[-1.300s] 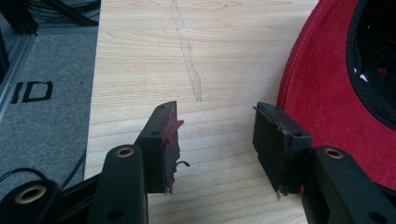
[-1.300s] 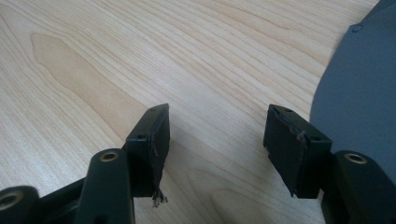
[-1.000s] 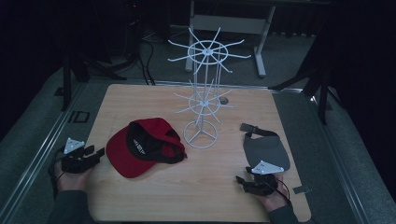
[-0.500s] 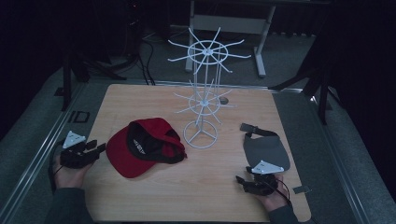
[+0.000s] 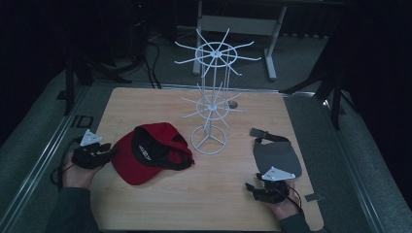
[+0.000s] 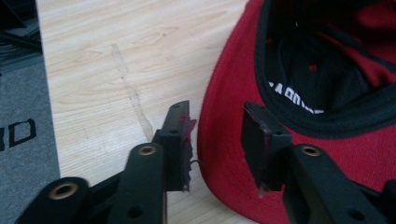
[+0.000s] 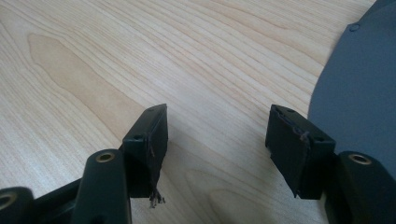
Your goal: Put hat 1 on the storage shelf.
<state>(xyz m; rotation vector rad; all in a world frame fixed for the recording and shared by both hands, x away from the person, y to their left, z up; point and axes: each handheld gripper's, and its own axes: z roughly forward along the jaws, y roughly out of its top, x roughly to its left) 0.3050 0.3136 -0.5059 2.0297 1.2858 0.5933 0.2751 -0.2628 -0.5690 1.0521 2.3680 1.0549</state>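
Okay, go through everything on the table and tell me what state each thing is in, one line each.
Red cap: upside down, brim edge between the left tongs, which have just been closing, not yet pinched.
Grey cap: lying flat, untouched.
White wire rack: upright, nothing hung on it.
Right tongs: open, nothing between the jaws.

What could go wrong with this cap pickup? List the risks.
The left claw has just been closing with the red cap brim edge between its jaws, not yet pinched; a shallow bite could slip. Lifted, the cap might swing into the white wire rack beside it.
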